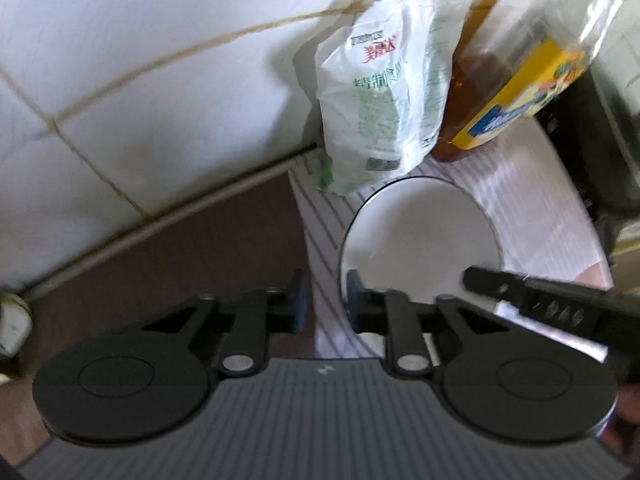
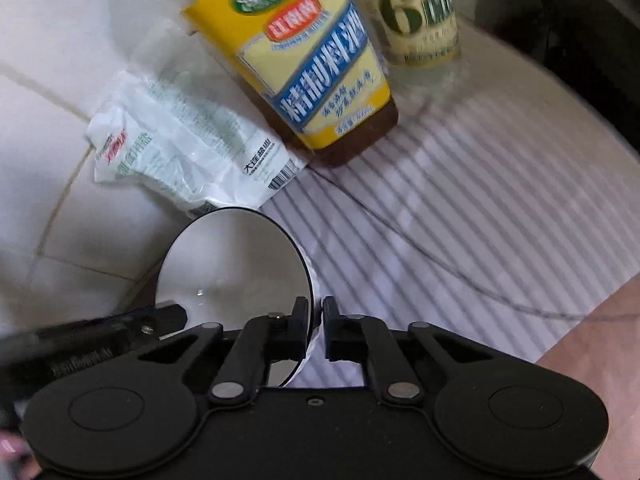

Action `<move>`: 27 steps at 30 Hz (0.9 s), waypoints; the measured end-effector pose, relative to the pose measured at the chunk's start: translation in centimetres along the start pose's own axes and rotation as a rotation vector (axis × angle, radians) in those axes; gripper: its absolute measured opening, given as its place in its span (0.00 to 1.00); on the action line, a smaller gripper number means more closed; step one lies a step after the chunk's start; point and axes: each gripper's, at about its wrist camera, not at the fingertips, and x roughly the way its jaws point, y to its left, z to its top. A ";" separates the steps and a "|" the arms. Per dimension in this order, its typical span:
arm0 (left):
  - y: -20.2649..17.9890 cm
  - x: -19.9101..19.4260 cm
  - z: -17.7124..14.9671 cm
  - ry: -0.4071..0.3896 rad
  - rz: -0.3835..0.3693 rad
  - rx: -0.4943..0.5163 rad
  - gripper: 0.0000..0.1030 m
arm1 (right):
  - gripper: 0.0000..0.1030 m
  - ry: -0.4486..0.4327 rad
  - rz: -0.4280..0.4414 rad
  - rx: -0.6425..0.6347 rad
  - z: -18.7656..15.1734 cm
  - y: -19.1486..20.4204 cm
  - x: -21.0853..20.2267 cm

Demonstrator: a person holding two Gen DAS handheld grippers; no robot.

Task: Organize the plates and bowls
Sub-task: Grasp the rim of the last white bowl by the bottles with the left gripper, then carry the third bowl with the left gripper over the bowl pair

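Both views blurred; white bowl [image 2: 234,264] with a dark rim sits on a striped cloth [image 2: 460,208], lower centre of the right wrist frame, just in front of a white salt bag [image 2: 192,148] and a yellow-labelled bottle [image 2: 316,72] against the tiled wall [image 1: 132,80]. Right gripper [image 2: 316,330] clenched on the bowl's near rim, the edge pinched between its pads; left gripper [image 1: 328,300], lower centre of the left wrist frame, stands at the bowl's left rim, jaws drawn in; grasp on the rim not discernible.
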 end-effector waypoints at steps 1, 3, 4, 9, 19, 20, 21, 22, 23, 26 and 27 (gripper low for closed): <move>0.2 -0.1 -0.1 0.004 -0.014 -0.011 0.06 | 0.07 -0.004 -0.003 -0.016 -0.2 0.1 -0.1; 0.1 -0.2 -0.3 0.010 -0.013 -0.004 0.04 | 0.08 -0.006 0.001 -0.032 -0.3 0.1 -0.3; -0.1 -0.4 -0.5 0.010 -0.004 0.003 0.04 | 0.09 -0.007 0.008 -0.036 -0.3 0.2 -0.4; -0.5 -1.8 -1.6 -0.011 -0.010 0.013 0.04 | 0.10 -0.011 0.025 -0.037 -0.3 0.1 -1.3; -3.4 -8.1 -4.2 -0.091 -0.048 0.056 0.05 | 0.11 -0.079 0.075 -0.039 -1.6 0.0 -7.5; -3.7 -8.6 -4.5 -0.095 -0.060 0.061 0.05 | 0.11 -0.088 0.082 -0.040 -1.7 -0.2 -8.4; -4.2 -9.3 -4.9 -0.094 -0.079 0.068 0.05 | 0.11 -0.094 0.089 -0.037 -1.8 -0.4 -9.2; -4.5 -9.8 -5.3 -0.090 -0.094 0.070 0.05 | 0.11 -0.101 0.087 -0.032 -2.0 -0.7 -10.0; -5.0 -10.3 -5.6 -0.086 -0.106 0.071 0.05 | 0.11 -0.114 0.076 -0.035 -2.3 -0.7 -11.0; -6.7 -11.5 -6.8 -0.087 -0.120 0.105 0.05 | 0.11 -0.152 0.069 -0.039 -3.4 -1.2 -13.8; -7.3 -11.7 -7.2 -0.086 -0.118 0.116 0.05 | 0.11 -0.155 0.065 -0.028 -3.7 -1.5 -14.3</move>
